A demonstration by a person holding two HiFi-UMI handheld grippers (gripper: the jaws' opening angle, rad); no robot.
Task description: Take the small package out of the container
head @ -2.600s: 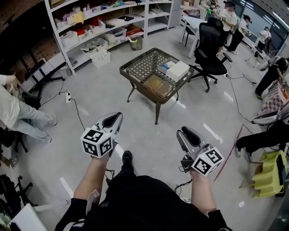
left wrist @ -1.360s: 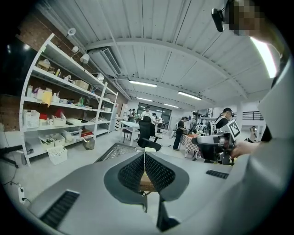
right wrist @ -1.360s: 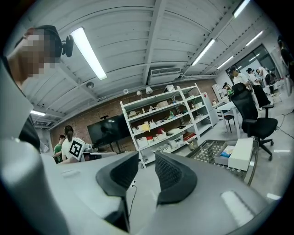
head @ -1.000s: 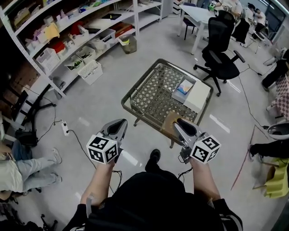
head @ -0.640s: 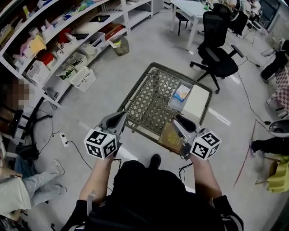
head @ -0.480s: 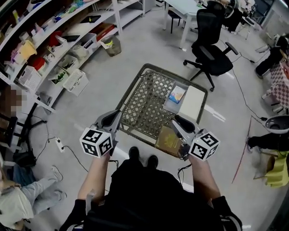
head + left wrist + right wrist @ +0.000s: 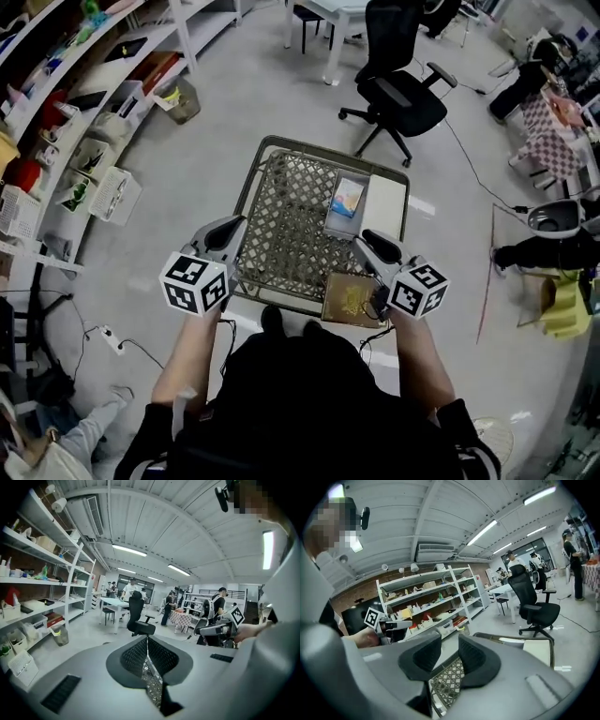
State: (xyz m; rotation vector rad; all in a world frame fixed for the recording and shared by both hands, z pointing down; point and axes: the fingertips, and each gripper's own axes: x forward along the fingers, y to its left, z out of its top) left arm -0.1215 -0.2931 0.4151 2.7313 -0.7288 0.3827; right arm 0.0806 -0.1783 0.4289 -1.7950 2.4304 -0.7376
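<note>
**Package lies ahead of the right gripper, which is the nearer one**

The small package [image 7: 346, 197], printed blue and yellow, lies on the right half of the lattice table [image 7: 281, 225]. It seems to sit in a shallow clear container [image 7: 331, 225], though the container's walls are hard to make out from above. Its long axis runs away from the person, near end to far end. A white box [image 7: 383, 202] lies just beside it on the right, parallel to it.

The right gripper [image 7: 372, 241] hovers above the table's near right part. The package is straight ahead of its tips and a little toward the person's left, near but not touching. A flat brown-gold box [image 7: 349, 299] lies under and just behind this gripper at the near edge of the table.

The left gripper [image 7: 228, 229] hangs over the table's left rim, well apart from the package, so the reach probably falls to the right one.

In the right gripper view the pads [image 7: 472, 657] stand a little apart with nothing between them; only the lattice top shows through the gap. They would likely need to part further to span the package. In the left gripper view the pads [image 7: 136, 656] are pressed together and empty.
</note>
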